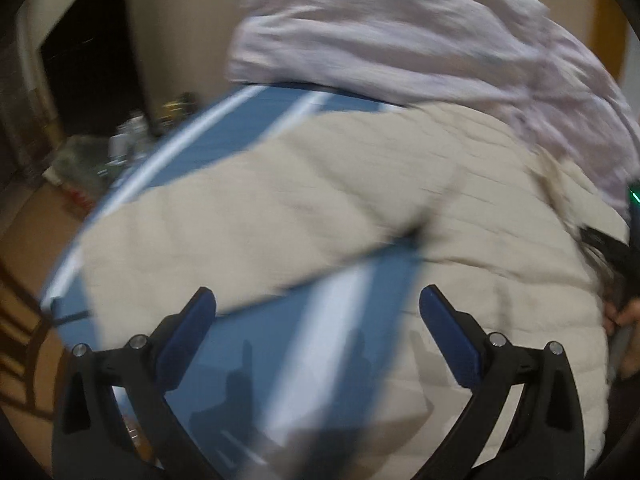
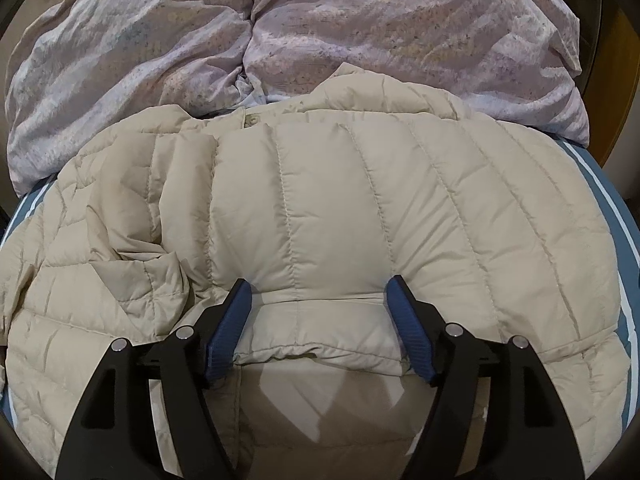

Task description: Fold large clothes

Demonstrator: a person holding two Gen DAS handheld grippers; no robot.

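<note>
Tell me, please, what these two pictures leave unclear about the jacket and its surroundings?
- Jacket: its near hem, right wrist view, hidden behind the right gripper.
- Clutter beside the bed, left wrist view: too blurred to identify.
- Dark thing at the right edge, left wrist view: cut off.
- Bed: mostly covered by the jacket and quilt.

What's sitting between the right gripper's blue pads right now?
A folded edge of the beige quilted puffer jacket lies between the open right gripper's pads, seemingly unpinched; the right wrist view shows it.
</note>
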